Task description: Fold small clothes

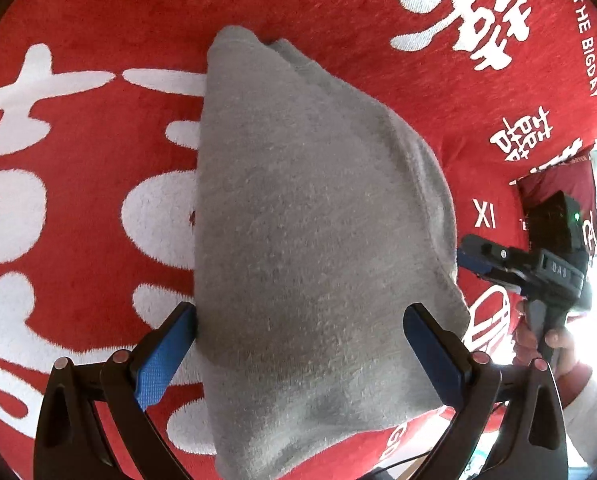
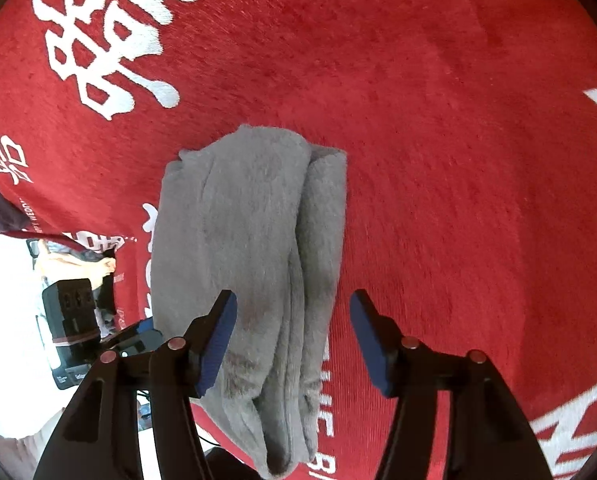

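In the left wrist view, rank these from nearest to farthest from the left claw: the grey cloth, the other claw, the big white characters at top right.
1. Grey cloth: lies between the open left claw fingers.
2. Right claw: at the cloth's right edge.
3. White characters: far top right on the red mat.

Folded cloth [image 2: 250,248] on blanket [image 2: 438,140], ahead of and between right gripper [image 2: 292,308] fingers, left gripper [image 1: 300,322] straddling its near end

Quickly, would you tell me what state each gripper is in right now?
Left gripper: open, astride the grey cloth.
Right gripper: open, holding nothing; cloth beneath.
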